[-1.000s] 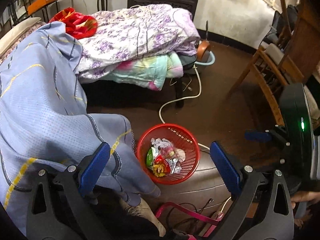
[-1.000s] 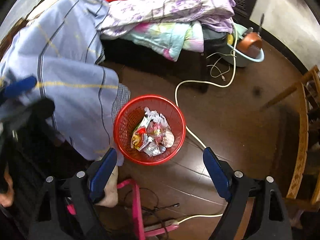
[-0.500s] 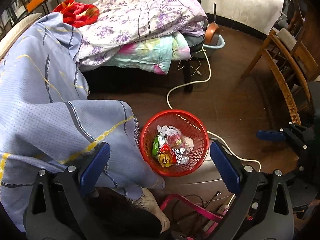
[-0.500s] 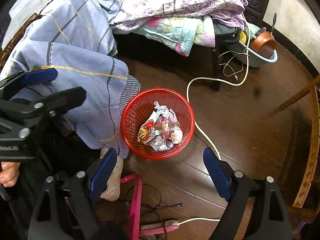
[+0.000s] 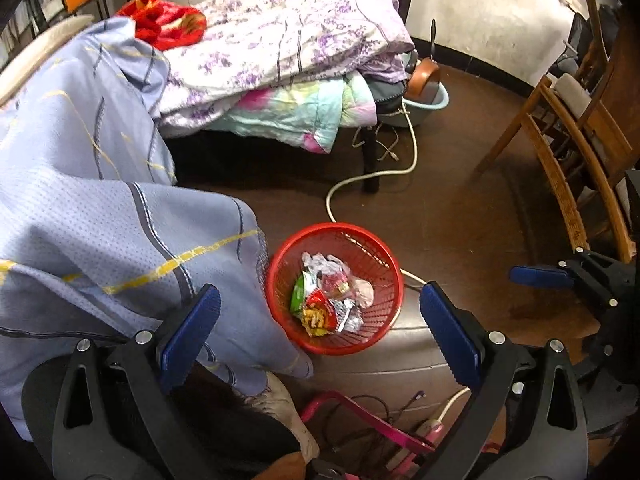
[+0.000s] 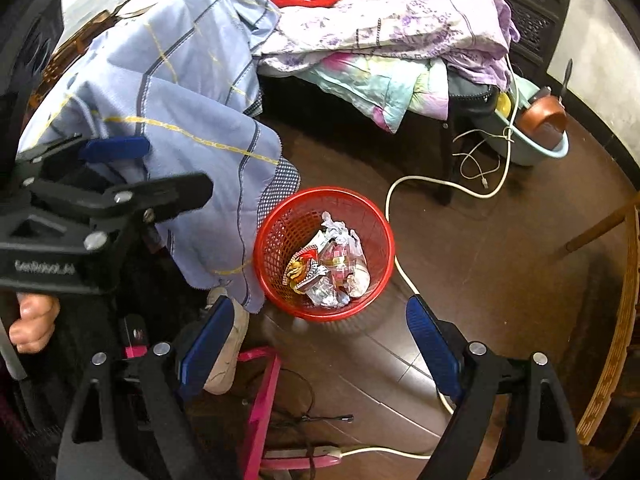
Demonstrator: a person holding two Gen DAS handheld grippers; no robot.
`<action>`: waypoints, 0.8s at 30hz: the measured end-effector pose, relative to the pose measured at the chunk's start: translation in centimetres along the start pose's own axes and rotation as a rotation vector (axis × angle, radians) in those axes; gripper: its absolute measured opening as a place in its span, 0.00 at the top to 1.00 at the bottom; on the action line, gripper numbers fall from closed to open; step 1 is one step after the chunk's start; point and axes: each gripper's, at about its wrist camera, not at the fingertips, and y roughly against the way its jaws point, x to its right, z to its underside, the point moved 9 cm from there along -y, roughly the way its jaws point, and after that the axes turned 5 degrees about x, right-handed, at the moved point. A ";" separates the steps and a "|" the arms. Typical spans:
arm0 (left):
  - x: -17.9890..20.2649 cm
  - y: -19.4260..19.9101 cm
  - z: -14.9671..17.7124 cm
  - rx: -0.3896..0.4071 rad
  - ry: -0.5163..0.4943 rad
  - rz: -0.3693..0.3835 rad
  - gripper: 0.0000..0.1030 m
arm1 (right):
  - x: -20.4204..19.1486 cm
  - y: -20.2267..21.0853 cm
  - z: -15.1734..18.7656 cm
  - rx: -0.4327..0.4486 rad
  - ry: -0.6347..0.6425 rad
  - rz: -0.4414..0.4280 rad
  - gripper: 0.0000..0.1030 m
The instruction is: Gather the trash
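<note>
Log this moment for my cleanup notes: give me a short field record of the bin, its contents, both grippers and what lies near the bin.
bin: red mesh basket on the dark floor
contents: crumpled wrappers, loosely piled
left gripper: open, empty
right gripper: open, empty
beside bin: blue sheet hanging at its rim; white cable along the other side

Left gripper (image 5: pixel 320 336) and right gripper (image 6: pixel 320 344), both angled steeply downward, fingers spread wide, empty; a hand (image 6: pixel 32 320) grips the left handle.
</note>
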 end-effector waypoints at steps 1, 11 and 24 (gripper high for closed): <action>0.0 0.1 0.0 0.005 -0.001 -0.008 0.07 | 0.0 0.1 0.0 0.005 0.002 -0.001 0.16; 0.1 0.0 -0.3 0.022 0.009 -0.036 0.07 | 0.4 0.8 -0.1 0.047 -0.005 -0.025 0.16; 0.8 -0.5 -0.1 0.009 -0.030 -0.048 0.07 | 0.4 0.3 0.2 0.029 -0.001 -0.027 0.16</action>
